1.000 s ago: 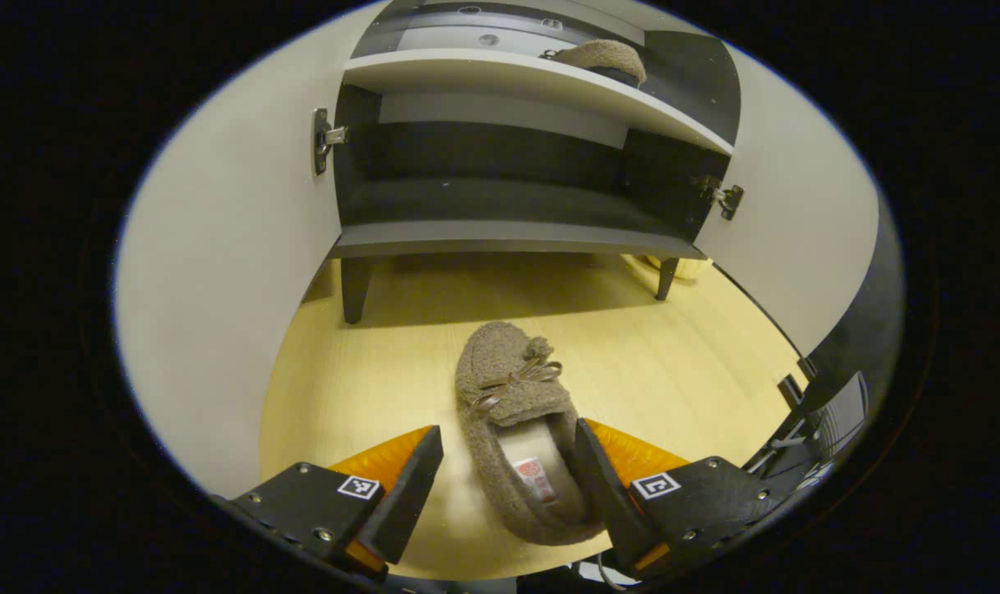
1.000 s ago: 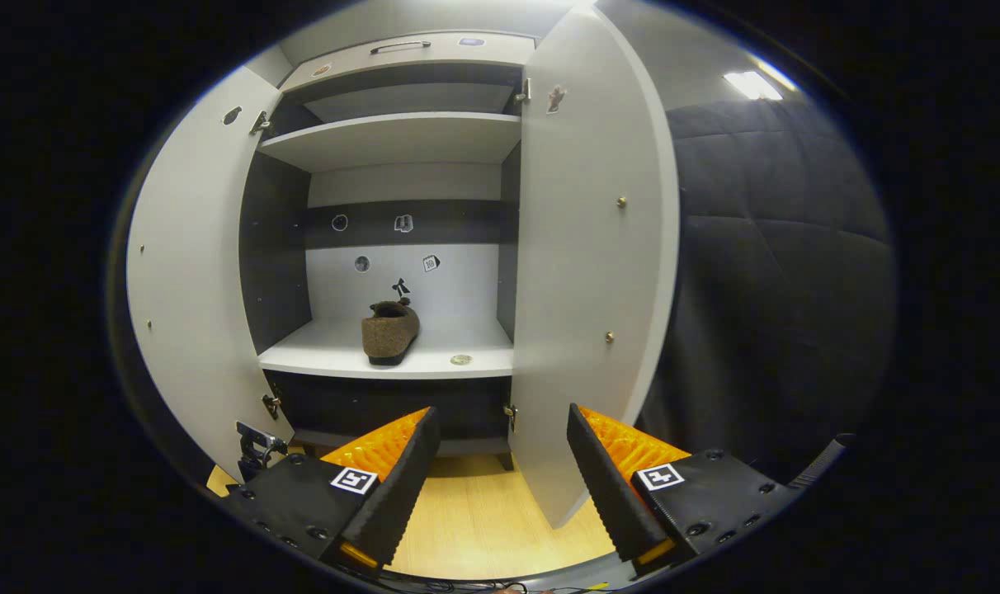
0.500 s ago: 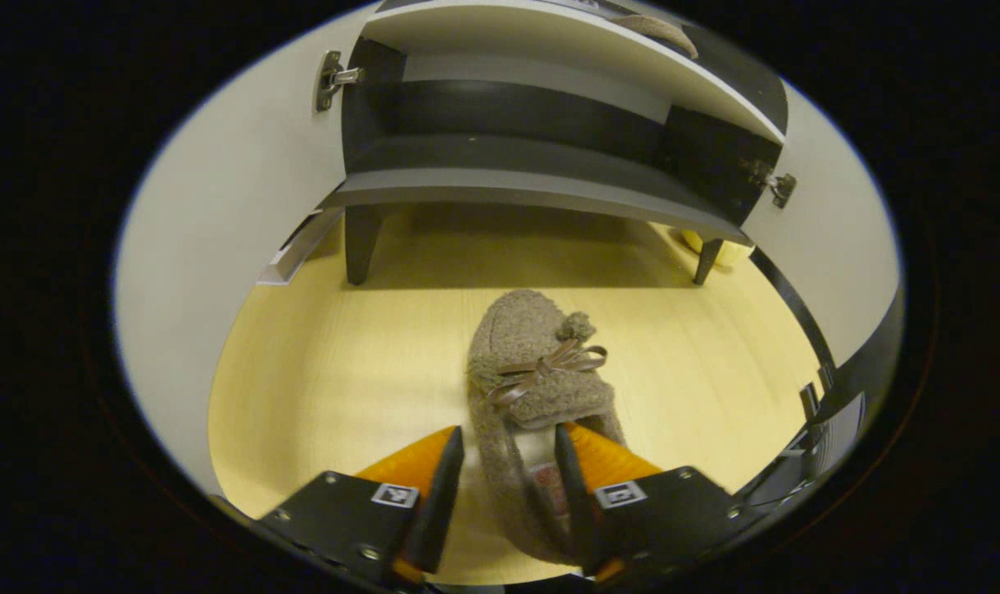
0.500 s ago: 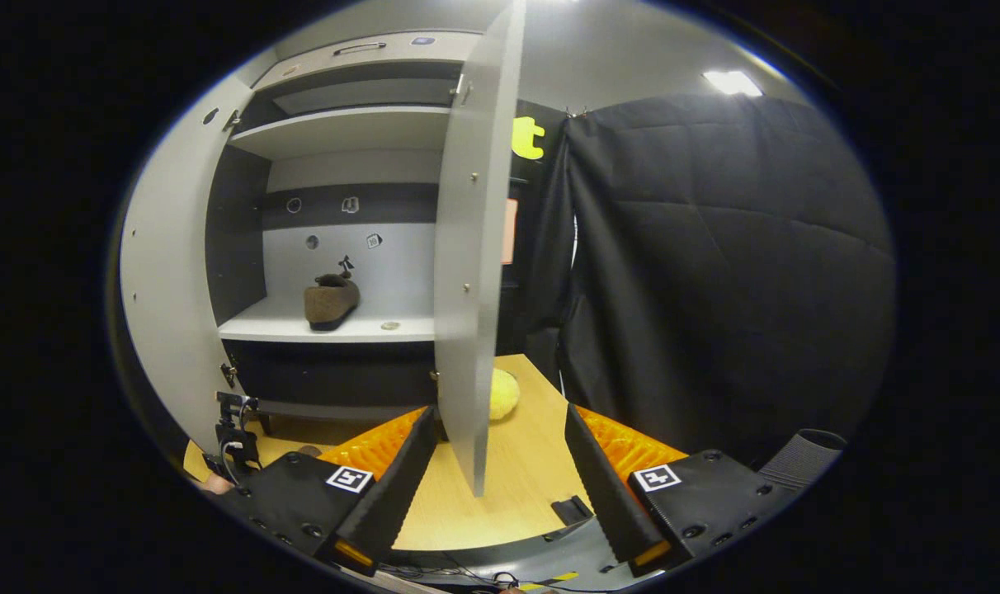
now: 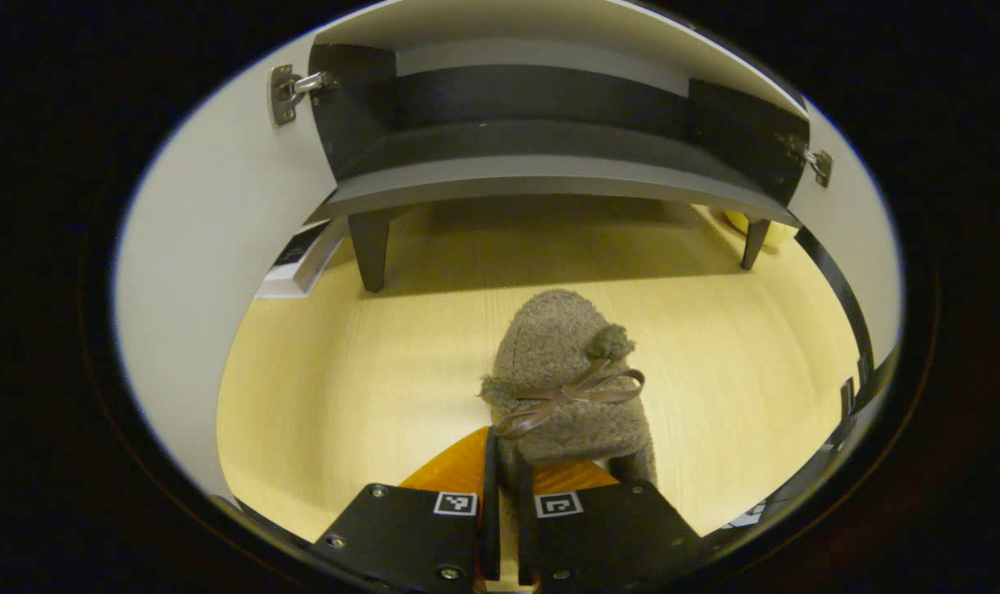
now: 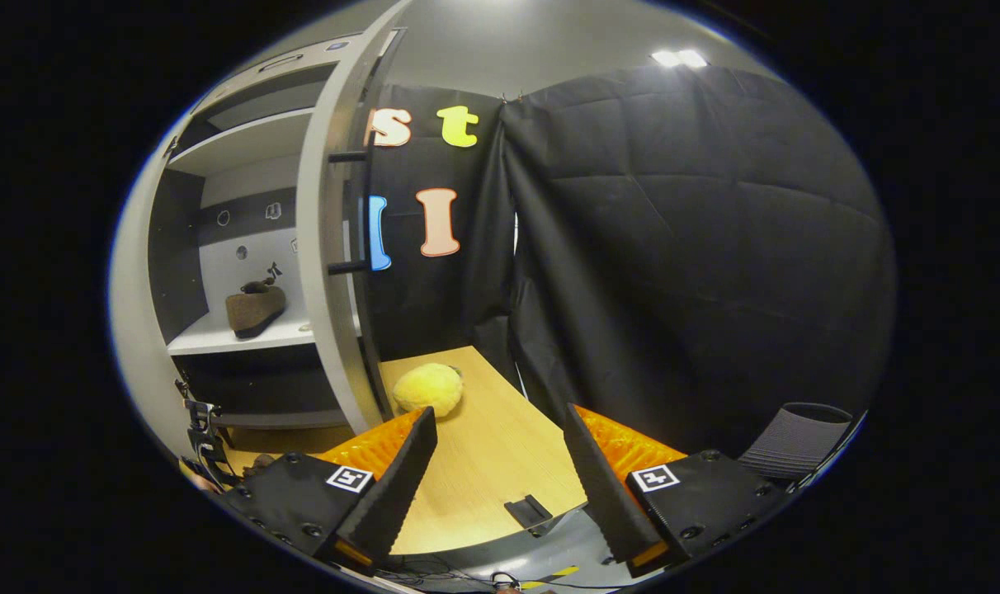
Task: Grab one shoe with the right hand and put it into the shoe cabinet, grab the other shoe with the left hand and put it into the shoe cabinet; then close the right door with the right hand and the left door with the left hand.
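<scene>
In the left gripper view our left gripper (image 5: 504, 495) is clenched on the side wall of the fuzzy brown shoe (image 5: 570, 388) near its heel, the fingers nearly together with that wall pinched between them. The shoe's long axis runs straight ahead of us, toe pointing at the shoe cabinet (image 5: 549, 177), so we judge the coming move to be a lift and a forward carry along that same line, up over the cabinet's bottom edge. The shoe's toe looks to rest on the pale wooden floor (image 5: 343, 388); the heel end is hidden behind our fingers. Farther on, the cabinet stands on short dark legs, its left door (image 5: 211, 231) swung wide beside us. In the right gripper view our right gripper (image 6: 493, 478) hangs released and holds nothing, well apart from the work; past it the right door (image 6: 327, 247) stands open edge-on, the other shoe (image 6: 255, 308) already sits on a shelf inside, and a yellow soft toy (image 6: 427, 388) lies on the floor by the black cloth wall (image 6: 698, 264).
</scene>
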Demonstrator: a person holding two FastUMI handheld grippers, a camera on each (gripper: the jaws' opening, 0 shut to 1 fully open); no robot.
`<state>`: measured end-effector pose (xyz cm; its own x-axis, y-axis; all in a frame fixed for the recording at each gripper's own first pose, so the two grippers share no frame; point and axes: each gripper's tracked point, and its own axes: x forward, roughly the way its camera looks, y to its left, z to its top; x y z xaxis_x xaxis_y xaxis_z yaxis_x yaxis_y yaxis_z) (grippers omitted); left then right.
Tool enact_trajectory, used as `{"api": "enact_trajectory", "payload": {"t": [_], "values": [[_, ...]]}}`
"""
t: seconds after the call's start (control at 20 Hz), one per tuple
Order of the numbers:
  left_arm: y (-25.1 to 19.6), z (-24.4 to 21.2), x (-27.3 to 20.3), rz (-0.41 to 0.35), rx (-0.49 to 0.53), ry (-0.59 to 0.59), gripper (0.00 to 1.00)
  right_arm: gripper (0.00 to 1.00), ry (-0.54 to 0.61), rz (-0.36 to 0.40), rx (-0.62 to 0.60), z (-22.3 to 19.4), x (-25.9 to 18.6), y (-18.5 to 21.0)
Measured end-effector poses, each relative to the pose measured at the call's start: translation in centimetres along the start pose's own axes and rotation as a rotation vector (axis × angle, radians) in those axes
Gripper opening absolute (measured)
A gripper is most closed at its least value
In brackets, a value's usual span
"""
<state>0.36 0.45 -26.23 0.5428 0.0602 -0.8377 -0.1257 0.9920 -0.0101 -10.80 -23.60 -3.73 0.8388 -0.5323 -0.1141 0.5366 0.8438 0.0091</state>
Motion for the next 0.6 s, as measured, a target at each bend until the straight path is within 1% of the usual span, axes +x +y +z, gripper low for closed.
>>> {"api": "enact_trajectory", "payload": {"t": [0.05, 0.15, 0.2, 0.25, 0.5, 0.55, 0.6], "values": [[0.2, 0.0, 0.2, 0.003, -0.005, 0.006, 0.16, 0.98, 0.008, -0.006, 0.017, -0.3, 0.3, -0.4], [0.5, 0.1, 0.1, -0.013, -0.002, 0.009, 0.16, 0.98, 0.022, -0.021, 0.05, -1.1, 0.9, -0.8], [0.7, 0.1, -0.1, -0.001, 0.004, 0.015, 0.11, 0.98, 0.025, -0.022, 0.065, -1.4, 1.1, -1.0], [0.5, -0.3, -0.5, -0.011, -0.004, 0.038, 0.02, 0.98, 0.027, -0.024, 0.074, -1.6, 1.3, -1.2], [0.7, 0.0, -0.8, -0.003, -0.028, 0.054, 0.02, 0.97, 0.036, -0.005, 0.089, -1.9, 3.0, -1.9], [0.6, 0.1, -1.0, -0.009, -0.041, 0.057, 0.02, 0.94, 0.035, 0.0, 0.088, -1.8, 3.5, -2.0], [0.6, 0.5, -1.6, -0.013, -0.048, 0.053, 0.02, 0.94, 0.035, 0.005, 0.087, -1.6, 4.0, -2.0]]}}
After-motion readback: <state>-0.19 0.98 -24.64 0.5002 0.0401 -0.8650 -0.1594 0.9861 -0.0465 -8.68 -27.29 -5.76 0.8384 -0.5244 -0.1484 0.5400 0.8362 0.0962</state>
